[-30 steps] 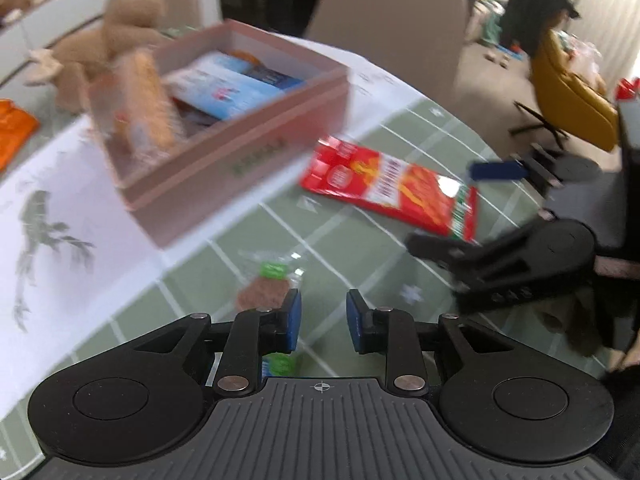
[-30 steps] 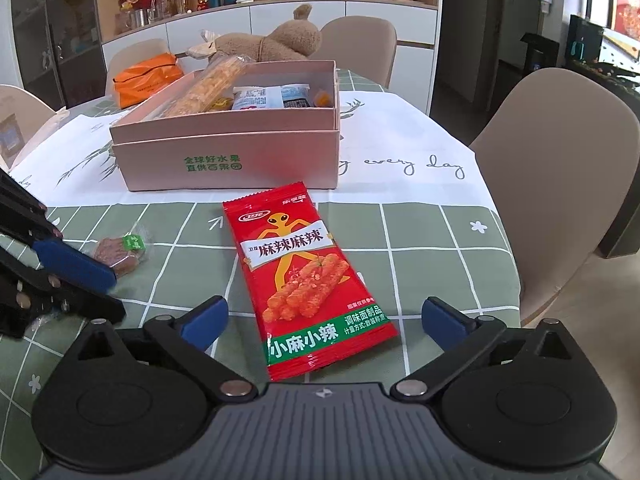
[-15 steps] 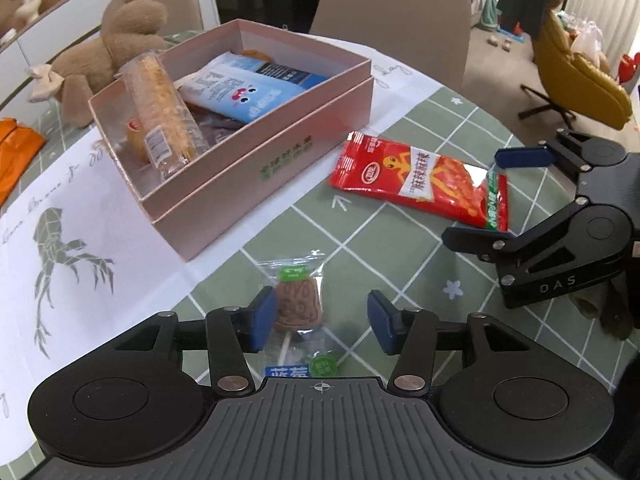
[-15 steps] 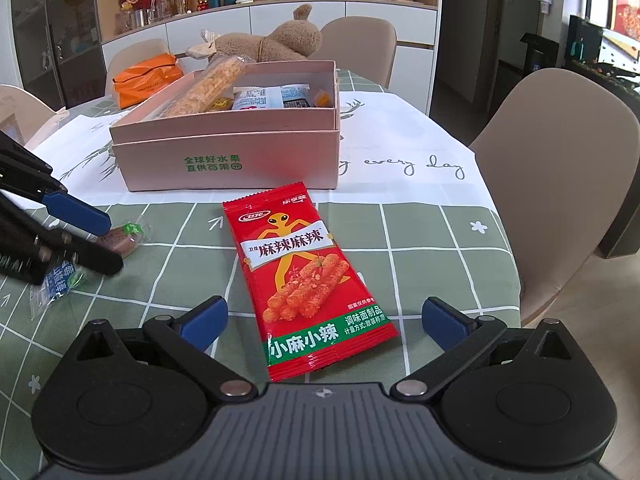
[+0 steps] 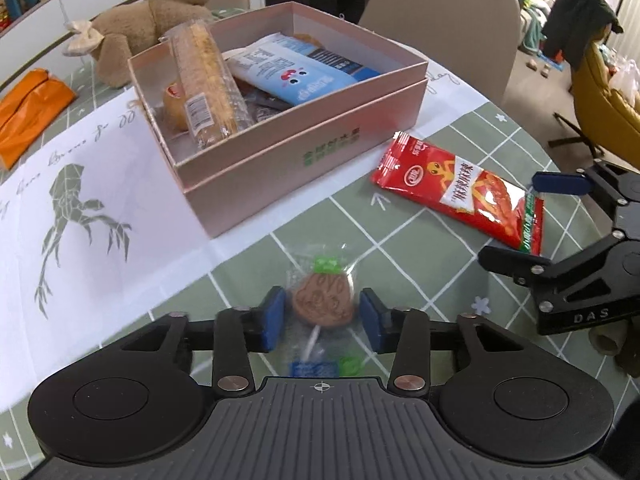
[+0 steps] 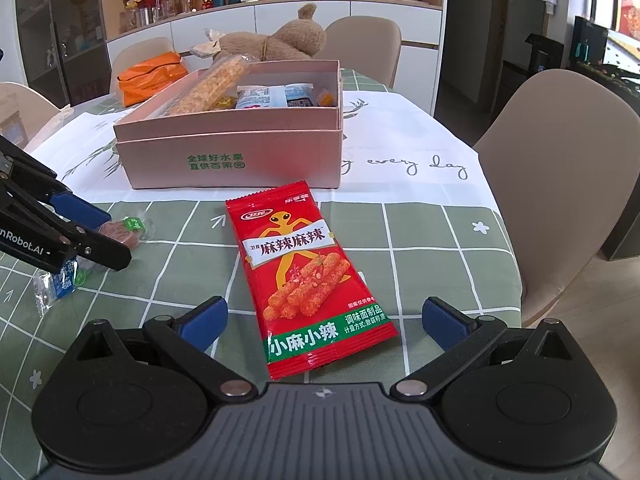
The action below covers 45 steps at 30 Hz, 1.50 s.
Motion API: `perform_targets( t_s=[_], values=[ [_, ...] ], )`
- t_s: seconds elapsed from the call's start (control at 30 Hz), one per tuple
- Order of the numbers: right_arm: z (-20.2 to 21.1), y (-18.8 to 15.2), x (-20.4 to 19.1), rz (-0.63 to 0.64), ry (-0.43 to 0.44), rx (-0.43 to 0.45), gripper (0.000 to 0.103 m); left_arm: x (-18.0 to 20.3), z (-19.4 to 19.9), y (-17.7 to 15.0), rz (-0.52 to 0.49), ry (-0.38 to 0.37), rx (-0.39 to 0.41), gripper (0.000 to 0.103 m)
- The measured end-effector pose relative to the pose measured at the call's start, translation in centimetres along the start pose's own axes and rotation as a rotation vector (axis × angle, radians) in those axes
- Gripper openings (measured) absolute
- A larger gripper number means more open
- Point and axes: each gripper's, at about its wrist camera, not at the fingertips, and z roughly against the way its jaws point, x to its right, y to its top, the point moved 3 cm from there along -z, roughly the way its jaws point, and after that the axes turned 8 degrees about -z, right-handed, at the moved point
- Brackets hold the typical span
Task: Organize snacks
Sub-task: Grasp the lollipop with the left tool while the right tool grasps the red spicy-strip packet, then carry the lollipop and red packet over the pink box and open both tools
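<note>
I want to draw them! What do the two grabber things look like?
Both are black plastic with round discs, silver rivets, a ribbed grey base and blue pads on the fingertips. The right gripper has "DAS" printed on it; the left gripper shows white "Robot.AI" lettering.

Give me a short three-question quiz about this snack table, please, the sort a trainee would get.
1. True or false: the red spicy-stick packet lies inside the pink box.
2. Which snack sits between the left gripper's closing jaws? A) the wrapped lollipop B) the long biscuit sleeve C) the blue-and-white pouch
3. Fill in: the right gripper has its jaws spread wide on either side of the near end of the red ______.

Key: 1 false, it lies on the green checked tablecloth in front of the box; 2 A; 3 packet.
</note>
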Motion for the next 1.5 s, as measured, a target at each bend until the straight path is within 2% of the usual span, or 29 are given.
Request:
perform_targets(
  t_s=[0.17,0.23,0.27,0.3,0.33,0.47,0.57,0.7,0.83,0.97,1.03,1.07,1.17,1.23,1.27,1.3,1.37,1.5],
  values=[
    [-0.7,1.1,-0.2,0.005,0.022,-0.023,0.100,0.4,1.3,-1.9,0.119,-0.032,0.001,0.042],
    [-0.8,1.5,-0.6,0.028,0.015,-0.025,0.090,0.9,1.7,-2.4,0.129,-0.019,-0.010,0.042],
    [-0.7,1.8,-1.0,0.043,0.032,-0.037,0.078,1.1,1.8,-2.6,0.134,-0.016,-0.015,0.042],
    [-0.5,1.9,-1.3,0.059,0.039,-0.050,0.058,1.4,1.9,-2.7,0.141,-0.017,-0.019,0.043],
    [-0.4,2.1,-1.8,0.076,0.048,-0.075,0.054,1.5,1.9,-2.7,0.150,-0.018,-0.022,0.043],
    [0.9,1.7,-3.6,0.120,0.098,-0.146,0.047,1.3,2.0,-2.7,0.181,-0.026,-0.032,0.042],
    [2.3,1.6,-4.1,0.110,0.148,-0.160,0.046,1.2,2.2,-2.8,0.189,-0.041,-0.033,0.043],
    [4.1,2.2,-3.9,0.082,0.153,-0.130,0.045,1.4,2.2,-3.0,0.164,-0.066,-0.022,0.046],
    [5.4,3.5,-2.9,0.031,0.144,-0.089,0.044,1.9,2.4,-3.4,0.126,-0.034,0.016,0.042],
    [6.4,4.4,-2.0,0.013,0.130,-0.050,0.041,1.9,2.7,-4.1,0.168,-0.040,0.064,0.041],
    [6.7,4.8,-1.8,0.009,0.142,-0.054,0.004,1.8,2.9,-4.2,0.188,-0.061,0.073,0.041],
    [6.7,4.9,-1.8,0.011,0.143,-0.061,0.002,1.8,2.8,-4.3,0.190,-0.065,0.066,0.041],
    [6.2,4.5,-2.1,0.068,0.150,-0.102,0.002,1.7,2.9,-4.4,0.203,-0.064,0.063,0.041],
    [5.6,3.8,-2.4,0.085,0.151,-0.132,0.011,1.7,2.9,-4.5,0.210,-0.065,0.061,0.041],
    [5.2,3.5,-2.4,0.090,0.146,-0.135,0.026,1.7,2.9,-4.5,0.211,-0.064,0.060,0.041],
    [4.9,3.1,-2.5,0.095,0.136,-0.127,0.046,1.8,2.9,-4.5,0.207,-0.063,0.058,0.041],
    [4.1,2.6,-2.5,0.122,0.096,-0.100,0.063,1.9,2.9,-4.4,0.205,-0.059,0.055,0.041],
    [1.5,2.2,-1.6,0.106,0.071,-0.143,0.064,2.0,2.8,-4.3,0.198,-0.050,0.051,0.042]
  ],
)
